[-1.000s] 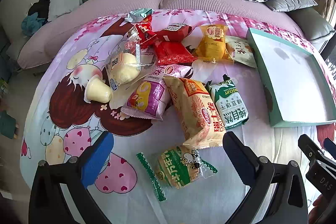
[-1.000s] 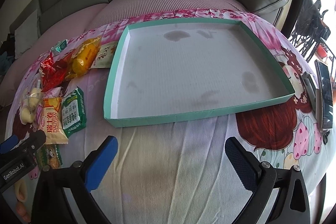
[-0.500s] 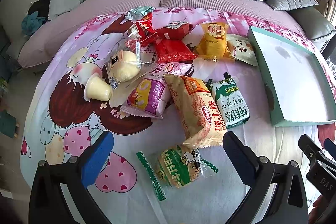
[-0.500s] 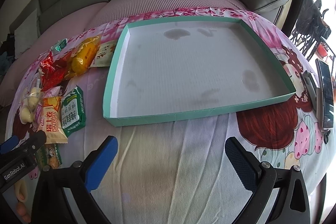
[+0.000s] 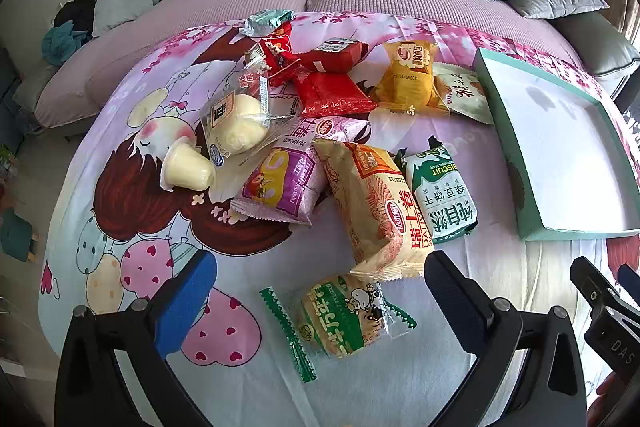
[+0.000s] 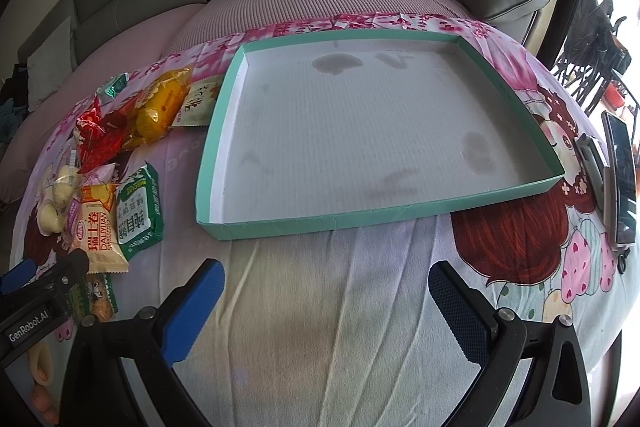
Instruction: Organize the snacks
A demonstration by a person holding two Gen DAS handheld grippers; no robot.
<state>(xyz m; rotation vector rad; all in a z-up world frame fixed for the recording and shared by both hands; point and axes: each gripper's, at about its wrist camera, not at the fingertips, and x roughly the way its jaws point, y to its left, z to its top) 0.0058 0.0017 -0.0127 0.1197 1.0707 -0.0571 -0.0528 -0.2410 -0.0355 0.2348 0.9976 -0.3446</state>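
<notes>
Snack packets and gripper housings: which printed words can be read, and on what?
"BISCUIT": green biscuit packet.
"DALIYUAN": tan roll packet.
"GenRobot.AI": left gripper housing.
"DAS": right gripper housing, cut off.
Chinese characters and date codes on other packets: too small or distorted to read.

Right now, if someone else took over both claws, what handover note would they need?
Left claw: open, holding nothing, hovering just before the green cow-print packet.
Right claw: open, holding nothing, facing the teal tray.
Snacks: all lie in a loose pile on the cartoon bedsheet, left of the tray, including the tan roll bag and green biscuit pack.
Done: nothing; the tray holds no snacks.
Left: move every snack into the tray, likely nearest first.
</notes>
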